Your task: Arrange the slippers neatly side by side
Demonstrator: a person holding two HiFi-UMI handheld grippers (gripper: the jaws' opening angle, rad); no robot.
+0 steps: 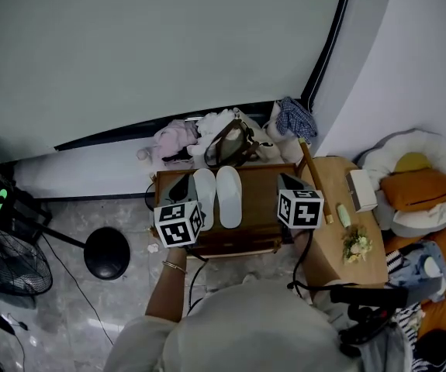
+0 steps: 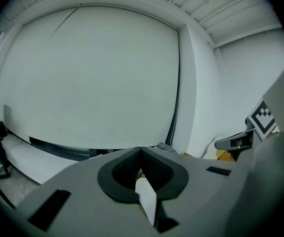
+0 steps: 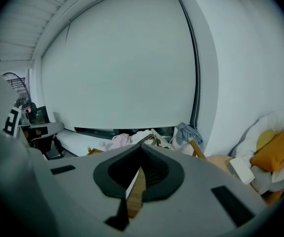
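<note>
I read the left gripper (image 2: pixel 141 151) as closed, its jaw tips meeting with nothing clamped between them, and the right gripper (image 3: pixel 142 149) as closed and empty in the same way. In the head view, the first white slipper (image 1: pixel 205 196) and the second white slipper (image 1: pixel 229 195) lie parallel and close together on the wooden stand (image 1: pixel 263 201) at frame centre. The left gripper hangs at centre-left, just beside the first white slipper, and the right gripper hangs at centre-right over the stand's far edge, apart from both slippers.
</note>
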